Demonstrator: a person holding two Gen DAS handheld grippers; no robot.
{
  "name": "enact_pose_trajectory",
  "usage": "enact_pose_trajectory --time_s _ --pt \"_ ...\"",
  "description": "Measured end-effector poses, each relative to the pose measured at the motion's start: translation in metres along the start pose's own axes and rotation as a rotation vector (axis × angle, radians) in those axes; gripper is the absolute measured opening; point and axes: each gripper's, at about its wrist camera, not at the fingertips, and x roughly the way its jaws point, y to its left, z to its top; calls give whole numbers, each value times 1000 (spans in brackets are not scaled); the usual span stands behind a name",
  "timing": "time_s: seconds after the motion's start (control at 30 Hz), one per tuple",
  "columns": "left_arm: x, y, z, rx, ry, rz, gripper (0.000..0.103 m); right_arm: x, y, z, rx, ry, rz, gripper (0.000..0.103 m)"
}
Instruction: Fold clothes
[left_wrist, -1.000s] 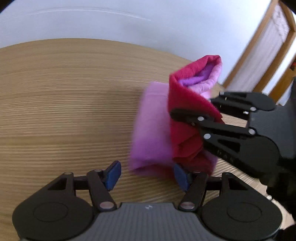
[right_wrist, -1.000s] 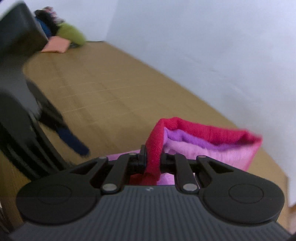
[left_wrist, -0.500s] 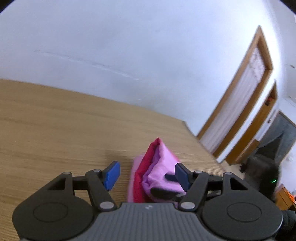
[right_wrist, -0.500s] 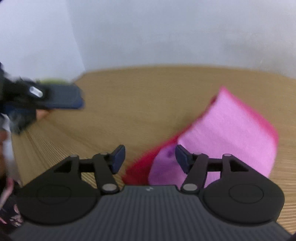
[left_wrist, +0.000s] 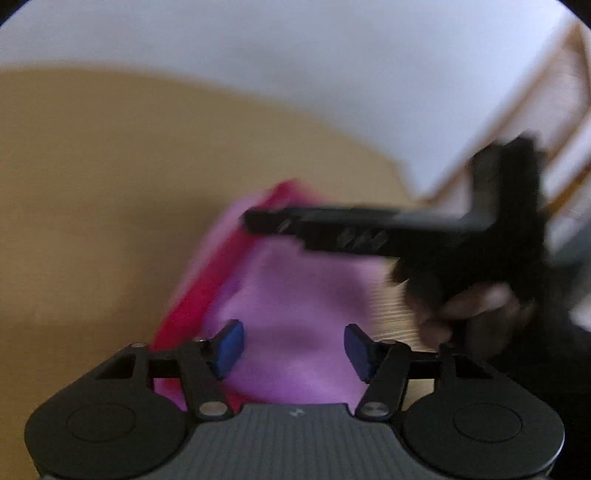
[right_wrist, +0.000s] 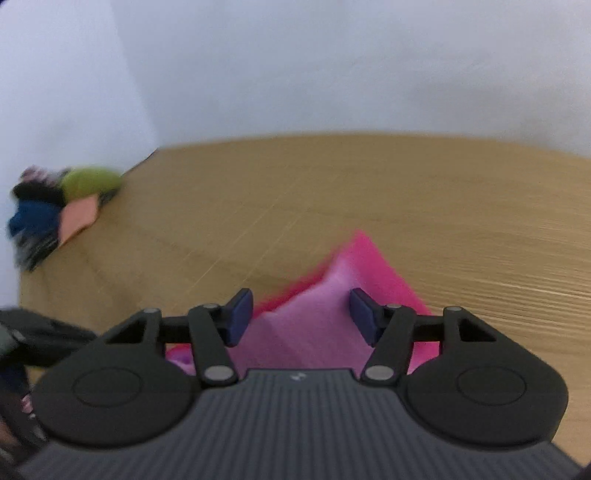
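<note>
Nearest me, the left gripper (left_wrist: 291, 349) hangs over the folded pink-and-crimson fleece garment (left_wrist: 295, 317) on the pale wooden tabletop (left_wrist: 92, 184); its jaws are closing with cloth showing between the blue pads but nothing pinched. The right gripper (right_wrist: 301, 317) does likewise, holding nothing. If either catches only the top layer, I reckon the loose fold springs open. I count two grippers, one folded garment, and one heap of unfolded clothes (right_wrist: 55, 210) at the far left corner.

Bare table (right_wrist: 332, 192) beyond folded cloth (right_wrist: 332, 314)
</note>
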Motion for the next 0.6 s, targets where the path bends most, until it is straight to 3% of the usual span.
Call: enact_pose_trajectory --time_s 0.03,0.1,0.27,0.37,0.5,0.53,0.6 --pt "0 5 -4 -37 -11 19 47 20 0 2 -32 42 11 60" --pt "-2 10 -9 -88 -33 49 46 39 -1 5 -85 77 30 60" --pt "4 -14 -13 -71 -60 168 47 5 -18 15 -154 3 111 60" --pt "8 -22 -15 -74 -63 223 47 -17 -51 16 -155 -10 44 66" --pt "13 -23 3 -44 -65 314 48 -42 -103 -19 -25 140 53 66" --pt "15 -25 8 -21 -63 353 54 -46 -110 -29 22 179 65 66" --pt "22 -15 21 19 -51 447 67 -68 -111 -57 116 172 102 66"
